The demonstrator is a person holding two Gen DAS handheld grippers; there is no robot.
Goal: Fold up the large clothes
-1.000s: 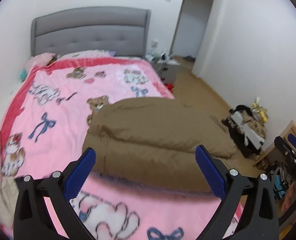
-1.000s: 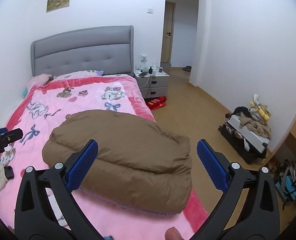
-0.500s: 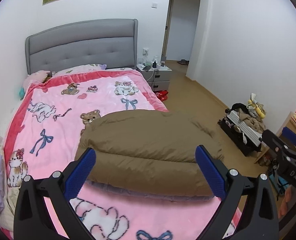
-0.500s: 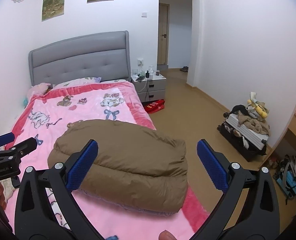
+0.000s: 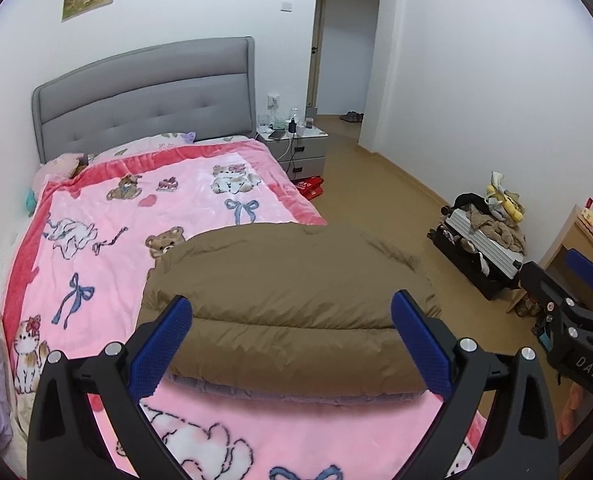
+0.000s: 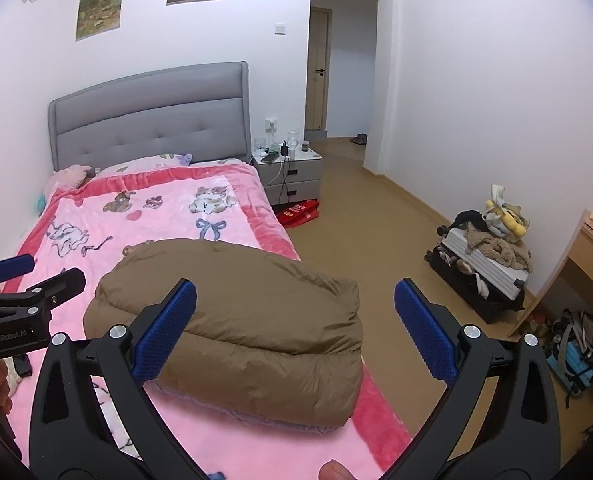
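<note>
A: Left gripper (image 5: 292, 340) status?

B: Jaws spread wide, nothing between the blue pads (image 5: 158, 354). It hangs above the near end of the bed, clear of the cloth.

A: Right gripper (image 6: 294, 328)?

B: Same: wide apart, holding nothing, up off the bed. Each gripper shows at the edge of the other's view, so they sit side by side.

A: Where's the coat?

B: Brown padded coat (image 5: 292, 300) lies folded into a thick bundle on the pink blanket (image 5: 108, 248), at the near right side of the bed. One fold line runs across the front. Its right end reaches the blanket's red border; can't tell whether it overhangs the mattress.

A: Around it?

B: Grey headboard (image 6: 152, 120) at the far end, pillow against it. Nightstand (image 6: 292, 168) just right of the headboard, cables hanging down its front. Red bag (image 6: 298, 212) on the floor beside the bed. Open suitcase (image 6: 484, 272) by the right wall, clothes piled on top. Backpack (image 6: 580, 348) near the desk.
</note>
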